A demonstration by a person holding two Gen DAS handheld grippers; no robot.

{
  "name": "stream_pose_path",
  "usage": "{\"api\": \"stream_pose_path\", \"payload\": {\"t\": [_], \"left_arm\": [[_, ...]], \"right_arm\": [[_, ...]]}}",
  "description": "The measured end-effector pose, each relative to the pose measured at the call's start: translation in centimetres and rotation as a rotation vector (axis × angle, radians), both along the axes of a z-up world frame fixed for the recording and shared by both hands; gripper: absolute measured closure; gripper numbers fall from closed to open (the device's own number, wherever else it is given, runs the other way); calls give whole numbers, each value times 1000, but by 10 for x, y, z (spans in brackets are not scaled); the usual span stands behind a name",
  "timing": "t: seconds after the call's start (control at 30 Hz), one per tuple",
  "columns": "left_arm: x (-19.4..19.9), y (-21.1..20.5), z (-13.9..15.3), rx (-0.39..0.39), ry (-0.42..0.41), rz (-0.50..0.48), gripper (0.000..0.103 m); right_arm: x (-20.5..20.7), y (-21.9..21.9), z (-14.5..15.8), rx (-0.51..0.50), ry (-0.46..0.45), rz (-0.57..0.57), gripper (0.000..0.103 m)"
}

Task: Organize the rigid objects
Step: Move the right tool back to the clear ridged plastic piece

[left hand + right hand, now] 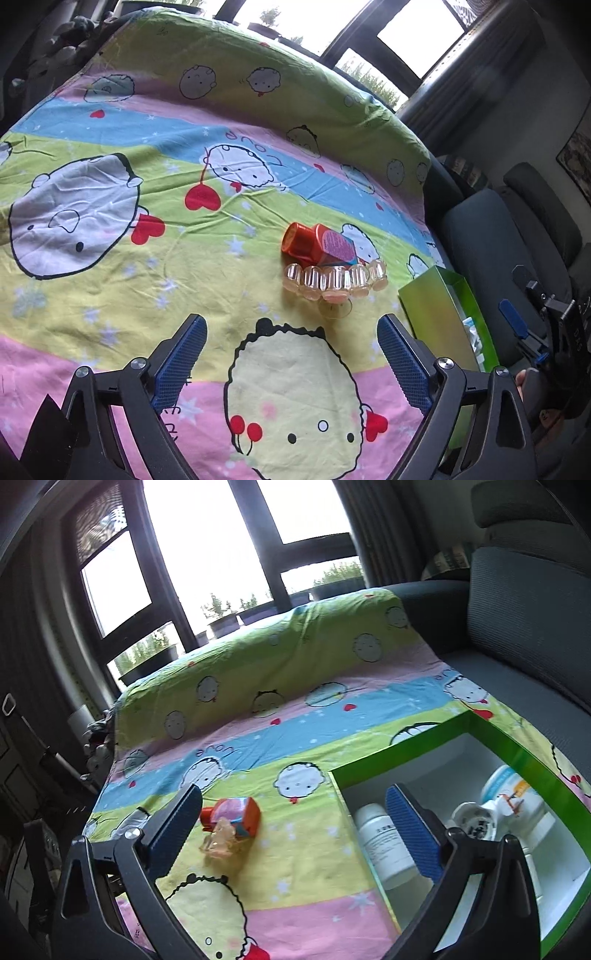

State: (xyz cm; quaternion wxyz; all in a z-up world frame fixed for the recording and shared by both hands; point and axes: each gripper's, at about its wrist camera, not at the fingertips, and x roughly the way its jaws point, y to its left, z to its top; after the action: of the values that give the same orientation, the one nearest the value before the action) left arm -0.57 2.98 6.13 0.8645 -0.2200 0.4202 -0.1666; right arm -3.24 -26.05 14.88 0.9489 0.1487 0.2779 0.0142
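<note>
The orange bottle (317,245) lies sideways, left of the green box (448,317), straight ahead of the wide-open, empty left gripper (291,354).

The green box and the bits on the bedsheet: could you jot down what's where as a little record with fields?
surface: cartoon-print sheet spread flat
green box: open, white inside, at the sheet's right edge
in the box: white bottle lying down, a white tub, a white gadget I cannot identify
still on the sheet: orange bottle on its side, touching a clear ribbed piece
left gripper: open, empty, facing the two loose items
right gripper: open, empty, one finger over the box
</note>
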Motion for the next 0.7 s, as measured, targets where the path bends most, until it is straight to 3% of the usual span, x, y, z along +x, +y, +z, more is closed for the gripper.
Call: {"api": "stream_pose_path", "payload": {"t": [0.1, 0.3, 0.43, 0.53, 0.6, 0.7], "left_arm": [[2, 7, -1, 13, 15, 33, 10], [7, 17, -9, 125, 60, 104, 10], [9, 24, -10, 123, 75, 118, 10], [9, 28, -11, 117, 88, 124, 10], [9, 28, -10, 118, 88, 128, 10], [10, 29, -10, 127, 89, 129, 10]], "right_arm": [[9, 15, -9, 10, 32, 48, 1], [38, 50, -44, 17, 209, 125, 1], [61, 75, -60, 38, 299, 174, 1], [77, 86, -69, 57, 315, 191, 3], [90, 87, -77, 80, 354, 159, 6], [101, 93, -83, 28, 387, 145, 23]]}}
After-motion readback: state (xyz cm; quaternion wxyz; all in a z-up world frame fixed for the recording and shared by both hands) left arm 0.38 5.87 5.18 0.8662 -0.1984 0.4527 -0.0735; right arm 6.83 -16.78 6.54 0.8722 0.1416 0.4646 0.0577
